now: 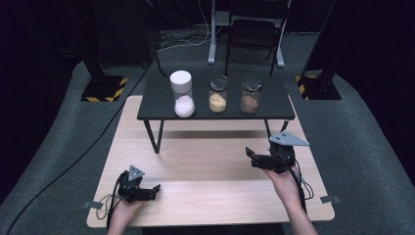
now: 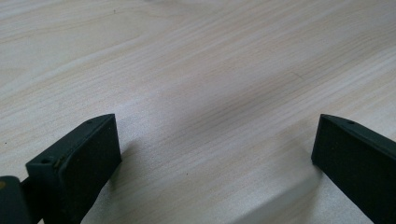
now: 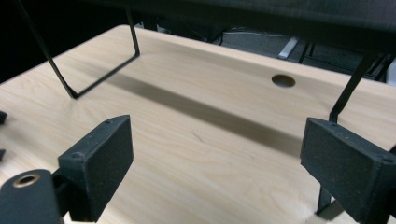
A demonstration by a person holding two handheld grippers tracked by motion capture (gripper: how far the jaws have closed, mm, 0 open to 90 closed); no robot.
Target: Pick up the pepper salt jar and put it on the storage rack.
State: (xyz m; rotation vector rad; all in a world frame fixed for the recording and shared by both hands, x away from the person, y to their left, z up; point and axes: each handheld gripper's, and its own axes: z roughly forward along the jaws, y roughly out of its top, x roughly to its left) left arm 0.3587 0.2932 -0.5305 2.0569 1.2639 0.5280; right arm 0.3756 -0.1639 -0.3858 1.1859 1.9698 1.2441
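While both lie level, left tool point(image 1: 155, 188) gapes rightward, right tool point(image 1: 248, 152) gapes leftward, empty.

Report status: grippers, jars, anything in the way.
Left gripper open, low over table. Right gripper open, empty. Three jars on black shelf, untouched. Nothing in the way.

A shelf point(image 1: 161, 105) stands on the table point(image 1: 210, 196) at frame centre, bearing three jars in a row: left jar point(image 1: 182, 94), middle jar point(image 1: 218, 94), right jar point(image 1: 250, 95). Left gripper point(image 1: 155, 188) sits lower left, right gripper point(image 1: 249, 152) right of centre.
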